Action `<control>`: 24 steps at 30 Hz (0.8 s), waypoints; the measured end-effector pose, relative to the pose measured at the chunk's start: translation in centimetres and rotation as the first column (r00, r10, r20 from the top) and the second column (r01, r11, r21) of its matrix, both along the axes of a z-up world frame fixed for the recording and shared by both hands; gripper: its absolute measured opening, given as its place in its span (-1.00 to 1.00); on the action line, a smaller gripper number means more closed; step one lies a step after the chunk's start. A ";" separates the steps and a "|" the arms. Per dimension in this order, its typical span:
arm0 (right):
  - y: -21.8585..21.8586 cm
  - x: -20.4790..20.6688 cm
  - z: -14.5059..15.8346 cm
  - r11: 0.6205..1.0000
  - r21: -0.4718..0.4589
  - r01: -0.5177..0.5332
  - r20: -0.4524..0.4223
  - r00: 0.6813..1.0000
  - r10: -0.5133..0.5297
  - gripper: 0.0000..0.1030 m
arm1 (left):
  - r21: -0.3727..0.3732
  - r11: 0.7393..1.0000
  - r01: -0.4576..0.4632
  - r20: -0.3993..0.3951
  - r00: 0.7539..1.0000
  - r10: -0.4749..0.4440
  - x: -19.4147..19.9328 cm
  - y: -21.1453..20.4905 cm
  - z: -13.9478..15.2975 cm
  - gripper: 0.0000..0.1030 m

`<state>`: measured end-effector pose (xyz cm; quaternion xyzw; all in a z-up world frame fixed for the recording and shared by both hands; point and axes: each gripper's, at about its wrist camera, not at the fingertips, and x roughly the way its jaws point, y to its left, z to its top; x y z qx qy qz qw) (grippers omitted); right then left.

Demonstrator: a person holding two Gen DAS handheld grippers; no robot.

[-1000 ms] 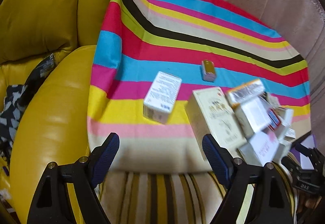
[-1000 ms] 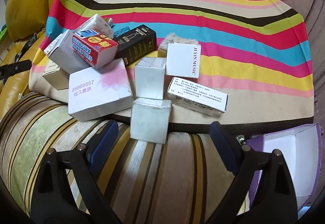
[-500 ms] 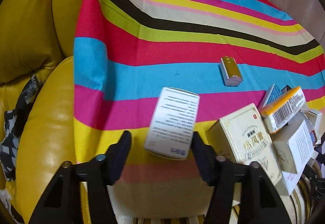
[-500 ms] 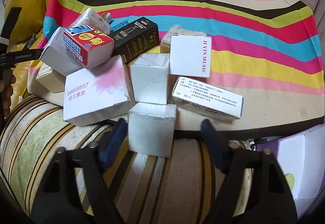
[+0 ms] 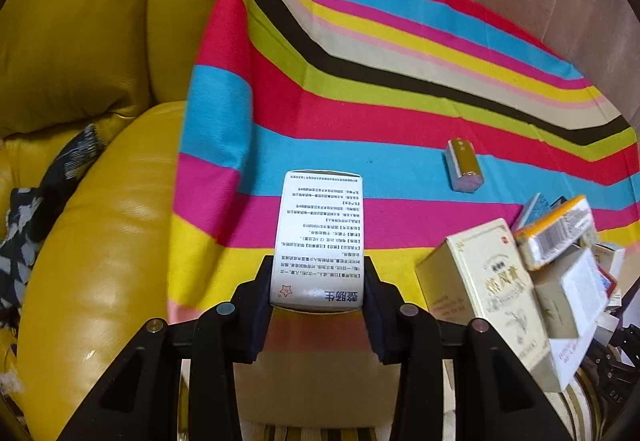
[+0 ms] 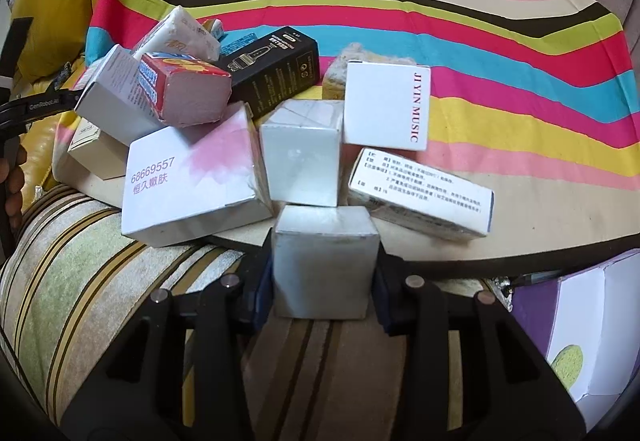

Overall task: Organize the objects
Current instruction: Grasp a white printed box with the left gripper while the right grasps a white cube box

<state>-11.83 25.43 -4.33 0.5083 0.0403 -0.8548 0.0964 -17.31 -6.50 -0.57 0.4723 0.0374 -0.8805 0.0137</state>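
Note:
A white medicine box (image 5: pixel 320 225) with printed text lies lengthwise on the striped tablecloth (image 5: pixel 360 113). My left gripper (image 5: pixel 318 281) is closing on its near end, and both pads touch its sides. In the right wrist view a plain grey-white cube box (image 6: pixel 326 241) sits at the table's front edge. My right gripper (image 6: pixel 325 281) is closing on it, with the pads against its two sides. Behind the cube is a heap of boxes: a second grey cube (image 6: pixel 304 157), a pink-and-white box (image 6: pixel 192 177), a black box (image 6: pixel 272 69) and a white "JIYIN MUSIC" box (image 6: pixel 386 105).
A small gold box (image 5: pixel 462 165) lies alone on the blue stripe. A yellow leather sofa (image 5: pixel 100 241) stands left of the table. A striped cushion (image 6: pixel 100 261) lies below the front edge, and an open purple box (image 6: pixel 580 329) sits at the lower right. A hand (image 6: pixel 12 177) shows at the left edge.
Both grippers went from wide open to closed around a box. The left one moved forward over the white medicine box; the right one closed on the grey cube almost in place.

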 end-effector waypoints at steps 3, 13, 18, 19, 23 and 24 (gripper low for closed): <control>0.1 0.2 0.2 1.000 0.003 0.001 -0.010 1.000 -0.001 -0.12 | 0.016 1.000 -0.024 -0.035 0.999 0.024 2.2 0.2 1.1 -0.20; 0.1 1.8 1.8 1.000 0.017 0.004 -0.075 0.997 -0.002 -0.13 | 0.054 0.996 -0.066 -0.128 0.989 0.073 7.8 0.9 3.7 -0.20; 0.6 3.1 2.9 1.000 -0.002 0.010 -0.094 0.996 -0.011 -0.13 | 0.070 0.996 -0.055 -0.134 0.989 0.064 10.4 1.7 4.3 -0.20; 0.8 3.6 3.1 1.000 -0.008 0.012 -0.096 0.995 -0.013 -0.13 | 0.073 0.996 -0.051 -0.134 0.989 0.061 10.7 2.0 4.3 -0.20; 1.2 4.3 3.7 1.000 -0.021 0.016 -0.102 0.995 -0.018 -0.13 | 0.081 0.997 -0.020 -0.128 0.991 0.030 12.2 3.6 4.4 -0.20; 1.4 4.4 3.8 1.000 -0.024 0.018 -0.103 0.994 -0.020 -0.13 | 0.081 0.997 -0.007 -0.126 0.992 0.017 12.5 4.1 4.4 -0.20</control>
